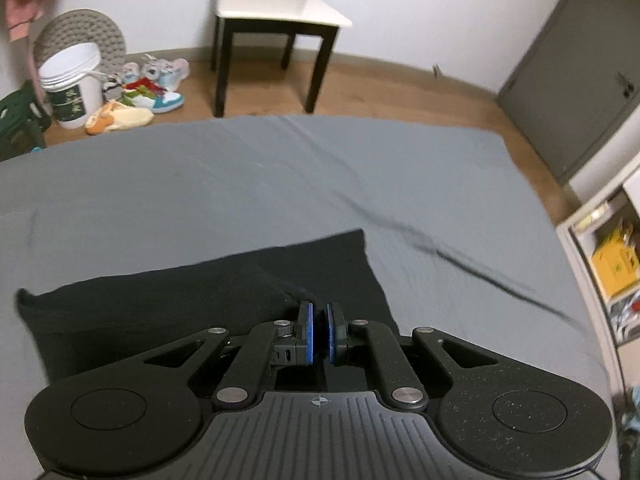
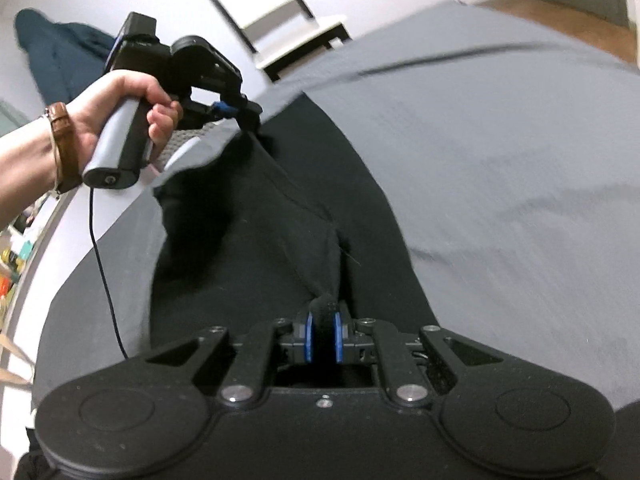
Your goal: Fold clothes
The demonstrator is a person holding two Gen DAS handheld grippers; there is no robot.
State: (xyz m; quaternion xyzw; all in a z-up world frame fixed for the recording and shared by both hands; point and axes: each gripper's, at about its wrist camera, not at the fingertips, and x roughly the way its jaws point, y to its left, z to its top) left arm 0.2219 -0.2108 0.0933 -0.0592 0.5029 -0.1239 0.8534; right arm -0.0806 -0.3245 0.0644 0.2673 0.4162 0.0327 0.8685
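Lying on grey bed [image 1: 240,184]: black garment [image 1: 168,292], pinched by L claw [image 1: 319,330] and R claw [image 2: 323,330], both clamped on fabric. Beyond bed: chair [image 1: 276,12], bucket [image 1: 74,80], shoes [image 1: 156,84]; nothing blocks cloth.

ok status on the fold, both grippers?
Left gripper and right gripper both shut on black garment. Edge lifted off grey sheet. Nothing in the way.

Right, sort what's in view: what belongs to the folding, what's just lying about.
Part of the job:
black garment
left gripper, clamped on it
right gripper, clamped on it
grey bed sheet

Just lying about:
chair
white bucket
shoes
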